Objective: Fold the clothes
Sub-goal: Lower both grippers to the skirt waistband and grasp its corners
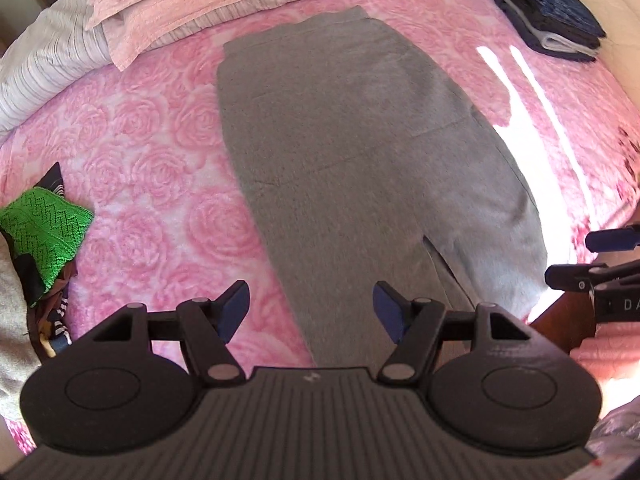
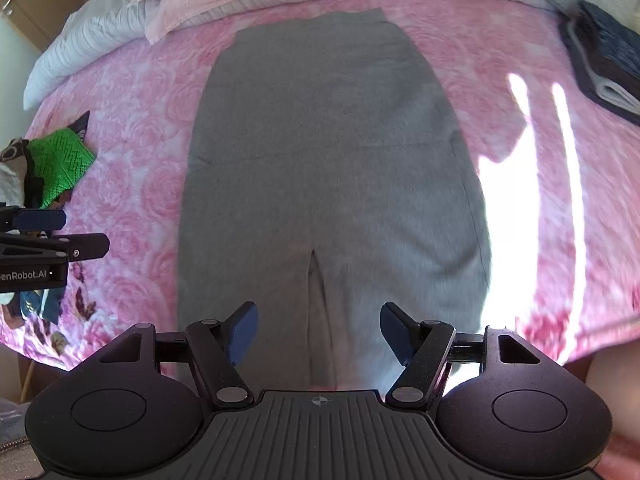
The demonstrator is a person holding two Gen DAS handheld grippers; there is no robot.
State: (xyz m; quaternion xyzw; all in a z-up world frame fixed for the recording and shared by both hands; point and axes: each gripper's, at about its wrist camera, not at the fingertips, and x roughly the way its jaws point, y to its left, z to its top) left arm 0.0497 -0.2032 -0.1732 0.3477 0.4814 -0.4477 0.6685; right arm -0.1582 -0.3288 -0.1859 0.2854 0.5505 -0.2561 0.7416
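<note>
Here both tools, L (image 1: 310, 312) & R (image 2: 318, 330), hover spread wide w/ nothing held over grey skirt (image 2: 332, 152) flat on bed (image 1: 132, 152).

tongs: left tongs (image 1: 310, 311) and right tongs (image 2: 317, 328) matte black, ribbed housing
fingers (image 1: 234, 308): blue pads
pivots: silver screws
marking: white lettering

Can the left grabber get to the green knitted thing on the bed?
Probably yes. The left gripper is open and holds nothing, and the green knit lies off to its left on the pink bedspread, with only bare bedspread between them.
</note>
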